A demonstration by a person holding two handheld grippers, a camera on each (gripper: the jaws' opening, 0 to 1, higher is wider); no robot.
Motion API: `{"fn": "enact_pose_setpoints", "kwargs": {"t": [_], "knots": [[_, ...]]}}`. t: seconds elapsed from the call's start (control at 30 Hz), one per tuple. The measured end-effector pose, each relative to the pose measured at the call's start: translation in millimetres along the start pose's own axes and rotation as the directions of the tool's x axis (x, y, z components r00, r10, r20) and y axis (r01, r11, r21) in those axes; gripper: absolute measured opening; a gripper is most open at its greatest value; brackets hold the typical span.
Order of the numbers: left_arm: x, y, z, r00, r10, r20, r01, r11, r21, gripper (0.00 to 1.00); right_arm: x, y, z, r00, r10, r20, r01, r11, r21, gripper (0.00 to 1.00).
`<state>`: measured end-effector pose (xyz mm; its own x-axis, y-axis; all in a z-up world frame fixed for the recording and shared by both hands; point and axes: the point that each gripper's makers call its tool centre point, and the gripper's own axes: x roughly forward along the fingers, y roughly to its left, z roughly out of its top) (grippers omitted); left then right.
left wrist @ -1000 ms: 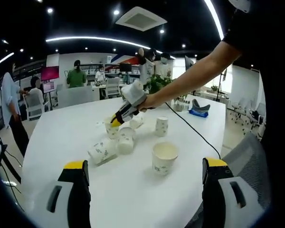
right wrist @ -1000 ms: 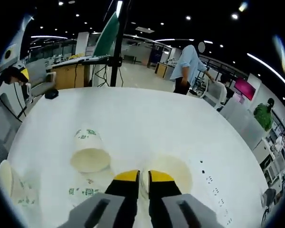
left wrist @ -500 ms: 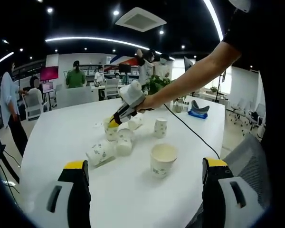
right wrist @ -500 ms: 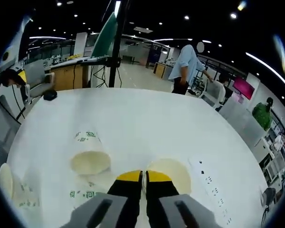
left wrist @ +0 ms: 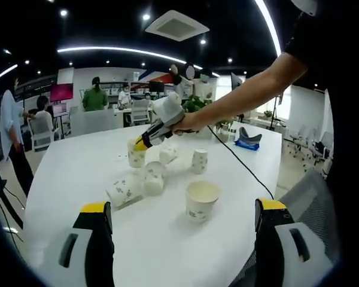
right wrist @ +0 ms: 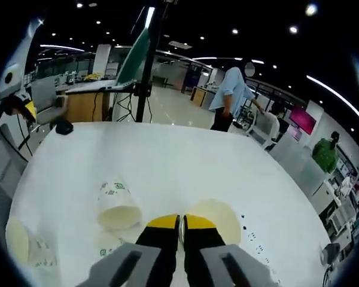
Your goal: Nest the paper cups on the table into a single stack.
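Right claw (right wrist: 179, 224) pinches a paper cup's (right wrist: 212, 213) rim.

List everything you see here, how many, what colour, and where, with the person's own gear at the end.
Paper cups: six, white with green print; one upright nearest, two lying, two behind, one gripped.
Gripped cup: one, white, pinched at its rim, raised above the table.
Table: one, white, under the cups.
Blue object: one, far table corner.
Plant: one, green, beyond the table.
People: several in the office behind.
Left gripper: black with yellow tips, jaws wide apart, nothing between them.
Right gripper: yellow tips shut on the gripped cup's rim.
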<state>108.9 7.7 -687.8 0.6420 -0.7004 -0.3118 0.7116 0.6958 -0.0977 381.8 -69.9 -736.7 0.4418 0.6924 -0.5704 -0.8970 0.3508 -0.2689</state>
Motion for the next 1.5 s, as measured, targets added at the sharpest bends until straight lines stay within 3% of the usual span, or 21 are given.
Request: {"fn": "enact_pose_setpoints", "kwargs": {"t": [0.5,0.83,1.5], "knots": [[-3.4,-9.6,5.1,1.0,-0.015,0.006,0.015,1.0,0.012,0.99,-29.6,7.8,22.1,0.999,-0.027,0.037,0.028,0.999,-0.026,0.0],[-7.4,-16.9,5.5,0.999,-0.038,0.01,0.038,0.999,0.025,0.99,-51.8,16.1,21.2,0.998,-0.042,0.045,0.043,0.998,-0.034,0.0],[-8.7,-27.3,7.6,0.997,-0.078,0.022,0.077,0.996,0.041,0.99,-106.1,66.6,20.7,0.998,-0.044,0.048,0.045,0.999,-0.021,0.0]]}}
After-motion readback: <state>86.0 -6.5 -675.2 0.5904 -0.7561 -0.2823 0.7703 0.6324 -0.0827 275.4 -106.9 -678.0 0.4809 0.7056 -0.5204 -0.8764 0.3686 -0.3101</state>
